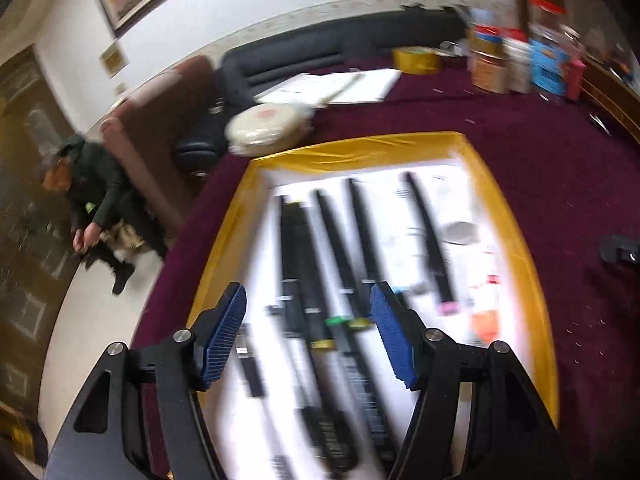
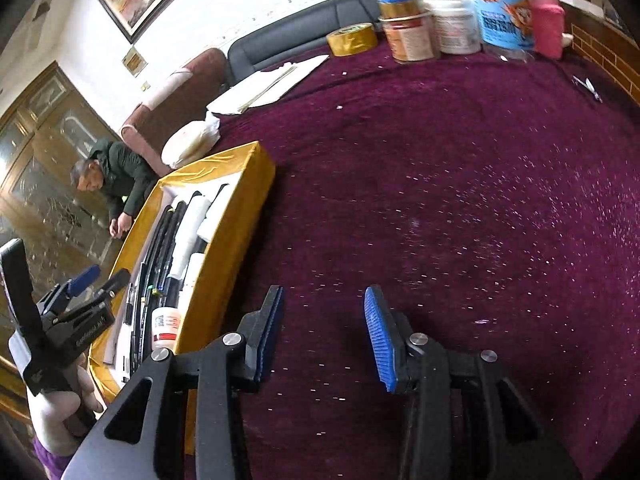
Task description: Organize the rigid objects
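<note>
We hold our left gripper [image 1: 308, 320] above the yellow-walled box [image 1: 360, 148], its blue pads spread apart with nothing between them, pointing down at the contents. Inside the box, on a white lining, several long black rods [image 1: 360, 236] lie side by side along its length, some with green or yellow bands near one end; motion blur hides their finer detail. A small white bottle [image 2: 165, 327] with a red-and-white label sits in the near end of the box, beside the rods. Our right gripper [image 2: 324, 320] hangs over the bare purple tablecloth [image 2: 460, 200] just right of the box, its jaws parted and empty, touching nothing. In the right wrist view, the left gripper shows at the left edge, held in a white-gloved hand [image 2: 64, 408]. At the far end of the table stand a roll of yellow tape [image 2: 352, 39], several jars [image 2: 412, 36] and a stack of white papers [image 2: 268, 84]. Beyond the table a person in a dark jacket [image 2: 120, 176] bends forward near a brown chair [image 2: 176, 92].
</note>
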A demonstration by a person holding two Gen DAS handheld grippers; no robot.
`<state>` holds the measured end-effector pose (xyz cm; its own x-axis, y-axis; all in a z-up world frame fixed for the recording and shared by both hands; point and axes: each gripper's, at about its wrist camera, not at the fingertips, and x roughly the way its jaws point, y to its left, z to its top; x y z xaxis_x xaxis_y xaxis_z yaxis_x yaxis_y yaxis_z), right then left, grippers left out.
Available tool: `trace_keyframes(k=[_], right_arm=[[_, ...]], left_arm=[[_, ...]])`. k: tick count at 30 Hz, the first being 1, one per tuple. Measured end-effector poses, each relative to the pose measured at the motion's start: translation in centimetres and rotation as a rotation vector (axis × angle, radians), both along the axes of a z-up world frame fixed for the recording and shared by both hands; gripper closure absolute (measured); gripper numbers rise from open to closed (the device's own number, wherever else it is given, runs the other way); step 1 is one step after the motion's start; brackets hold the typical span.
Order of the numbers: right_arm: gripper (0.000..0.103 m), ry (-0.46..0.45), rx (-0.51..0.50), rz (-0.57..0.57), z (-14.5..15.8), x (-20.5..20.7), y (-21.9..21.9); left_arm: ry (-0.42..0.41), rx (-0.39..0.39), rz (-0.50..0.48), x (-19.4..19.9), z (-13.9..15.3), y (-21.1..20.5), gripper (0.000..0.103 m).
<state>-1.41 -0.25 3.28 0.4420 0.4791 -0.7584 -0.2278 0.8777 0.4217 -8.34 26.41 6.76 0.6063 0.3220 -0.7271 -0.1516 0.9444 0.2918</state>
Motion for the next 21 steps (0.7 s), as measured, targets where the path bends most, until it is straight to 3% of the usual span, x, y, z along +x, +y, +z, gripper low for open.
trace_keyframes(k=[3,5,11,16,19,21], right_arm=[[0.066,-0.011,0.003,-0.013,-0.3,0.1,-1.2],[0.066,-0.016,0.005,-0.017,-0.4,0.5,-1.8],[0.062,-0.053,0.004,-0.051,-0.6,1.2,-3.4],[0.058,-0.146,-0.027,-0.143,-0.8,1.1,-5.4],[0.058,-0.176,-0.029,-0.185,-0.6,0.9,-6.4],[0.051,-0.191,-0.037,-0.197,-0.5,1.0,-6.5]], left_arm=[[0.035,0.093,-0.045,0.5,-1.2,-2.7,0.039],[0.085,0.075,-0.085,0.7,-2.1,-3.6,0.039],[0.06,0.008,-0.1,0.8,-0.1,-4.1,0.039],[0.079,0.066,-0.037,4.2,-1.2,-3.7,0.039],[0.121,0.095,-0.08,5.3,-2.8,-5.0,0.039],[0.118,0.088,-0.093,5.1,-2.6,-5.5,0.039]])
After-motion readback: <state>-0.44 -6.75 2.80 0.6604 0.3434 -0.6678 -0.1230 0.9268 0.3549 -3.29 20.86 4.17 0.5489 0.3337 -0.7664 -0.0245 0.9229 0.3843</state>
